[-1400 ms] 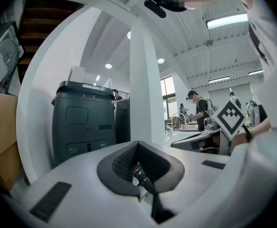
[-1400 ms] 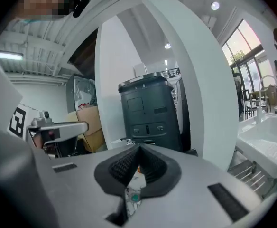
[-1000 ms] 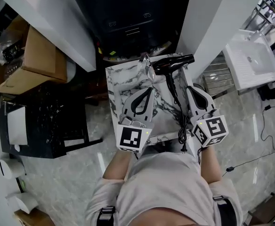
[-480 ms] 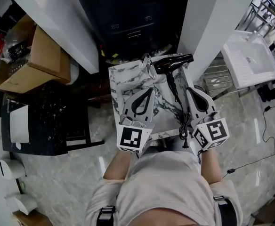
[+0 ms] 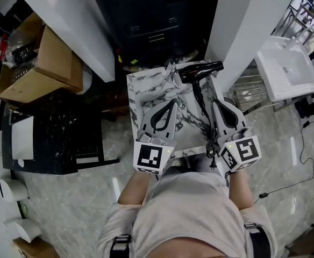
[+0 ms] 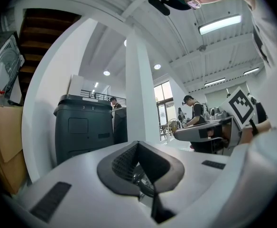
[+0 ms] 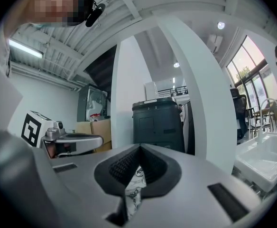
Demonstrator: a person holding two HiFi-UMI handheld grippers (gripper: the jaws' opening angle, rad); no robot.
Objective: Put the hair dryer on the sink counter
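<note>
Two grippers are in view, both empty. In the head view the left gripper (image 5: 173, 102) sits at lower centre and the right gripper (image 5: 217, 100) just to its right. Both lie level over the near half of a small marble counter (image 5: 141, 87).

Jaw state: in the left gripper view the pads of the left gripper (image 6: 137, 144) are pressed together at the tip, with nothing clamped. In the right gripper view the right gripper (image 7: 139, 146) is likewise closed tip to tip. Only marble pattern shows through the slot behind the pads, not a held item.

Task item: the hair dryer (image 5: 200, 70) lies on its side at the far edge of the marble top, in the upper centre of the frame. Its nozzle points to the right, toward a white pillar. It rests just beside a chrome fitting (image 5: 171, 71). Its cord (image 5: 202, 112) runs down the counter between the two grippers. The plug (image 5: 212, 163) hangs over the near edge, close to the right gripper.

Assessment: neither gripper touches the dryer, so the surface alone supports it. If this marble top is the intended counter, placement looks complete. Closed jaws clear of the dryer fit that reading. A separate white sink (image 5: 288, 69) stands at the upper right, well apart, so the intended destination is not certain.

Risk: the overhanging plug could snag on the right gripper and drag the dryer.
</note>
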